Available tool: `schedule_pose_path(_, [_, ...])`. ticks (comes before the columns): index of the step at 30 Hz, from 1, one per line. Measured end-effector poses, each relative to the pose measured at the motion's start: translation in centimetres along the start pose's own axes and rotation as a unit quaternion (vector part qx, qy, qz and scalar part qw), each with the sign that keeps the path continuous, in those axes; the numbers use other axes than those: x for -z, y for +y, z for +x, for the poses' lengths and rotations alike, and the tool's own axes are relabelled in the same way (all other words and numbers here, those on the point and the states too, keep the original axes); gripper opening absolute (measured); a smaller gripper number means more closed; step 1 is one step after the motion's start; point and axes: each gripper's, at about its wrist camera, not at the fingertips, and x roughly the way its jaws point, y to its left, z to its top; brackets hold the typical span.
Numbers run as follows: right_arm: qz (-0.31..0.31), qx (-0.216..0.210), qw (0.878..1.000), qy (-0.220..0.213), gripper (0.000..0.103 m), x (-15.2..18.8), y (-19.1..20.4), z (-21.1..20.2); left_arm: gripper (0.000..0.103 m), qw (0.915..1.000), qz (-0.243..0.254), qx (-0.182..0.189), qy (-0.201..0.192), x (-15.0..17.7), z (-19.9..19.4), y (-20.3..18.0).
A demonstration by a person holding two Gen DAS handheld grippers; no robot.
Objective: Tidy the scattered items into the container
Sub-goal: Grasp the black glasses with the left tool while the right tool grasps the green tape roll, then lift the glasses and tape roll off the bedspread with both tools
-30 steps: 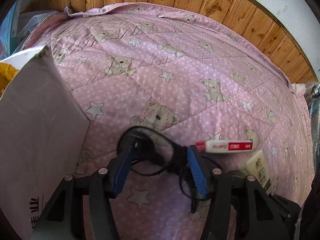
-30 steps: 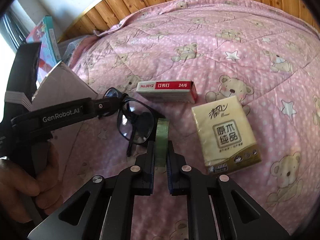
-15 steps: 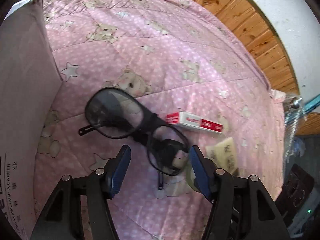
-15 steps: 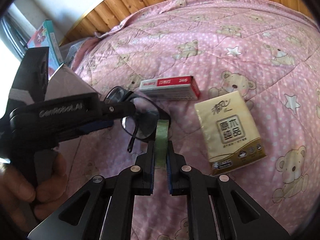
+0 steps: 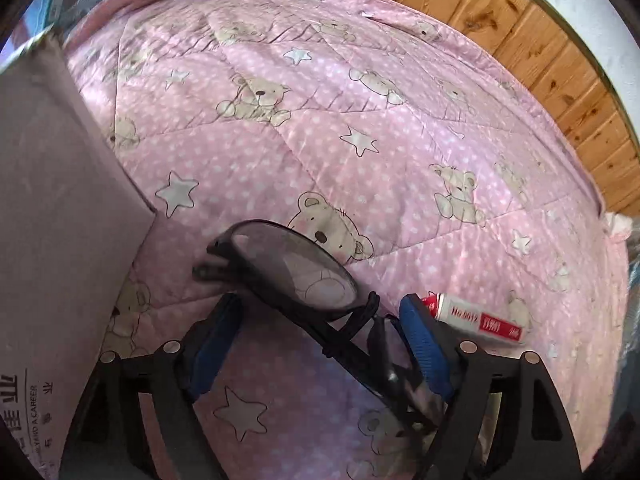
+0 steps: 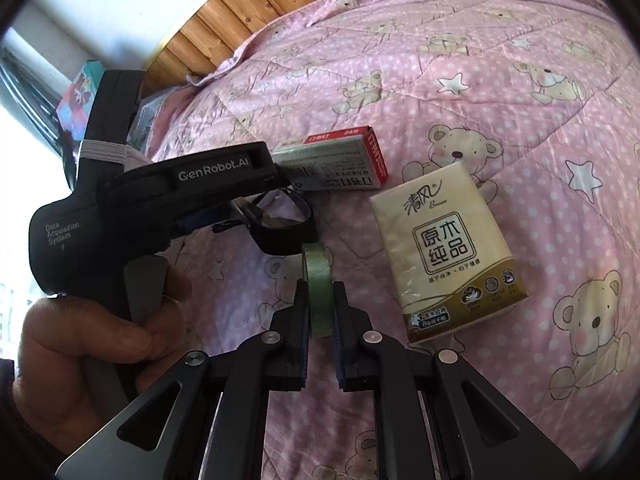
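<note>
Tongs (image 6: 320,304) round green tape roll (image 6: 318,276)

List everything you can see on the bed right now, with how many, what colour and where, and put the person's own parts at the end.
Glasses: one, black frame, between the left claw's blue pads, which are spread wide.
Tape roll: one, pale green, pinched on edge in the right claw.
Staple box: one, red and white, lying on the quilt beyond the glasses.
Tissue pack: one, cream and gold, lying flat on the quilt, right of the tape.
Cardboard box: one, brown, at the left.
Quilt: one, pink with bears and stars, under everything.
Wood panelling: brown, behind the bed.
Left claw: one, black.
Right claw: one, black.
Hand: one, gripping the left handle.
</note>
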Motion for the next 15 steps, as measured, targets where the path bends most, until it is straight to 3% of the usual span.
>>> schedule_pose_path(2, [0.000, -0.002, 1.000, -0.001, 0.010, 0.2, -0.1, -0.3, 0.062, 0.9996, 0.025, 0.013, -0.005, 0.4, -0.4, -0.5])
schedule_pose_path(6, [0.003, -0.013, 1.000, -0.004, 0.010, 0.4, 0.1, -0.9, 0.040, 0.9977, 0.028, 0.057, 0.024, 2.0, -1.7, 1.9])
schedule_pose_path(12, [-0.007, -0.027, 1.000, -0.003, 0.010, 0.8, 1.4, -1.1, 0.036, 0.9953, 0.035, 0.076, 0.048, 3.6, -3.0, 4.7])
schedule_pose_path(15, [-0.005, -0.002, 1.000, 0.005, 0.014, 0.6, 1.5, 0.2, 0.038, 0.9947, 0.049, 0.072, 0.054, 3.9, -2.6, 3.7])
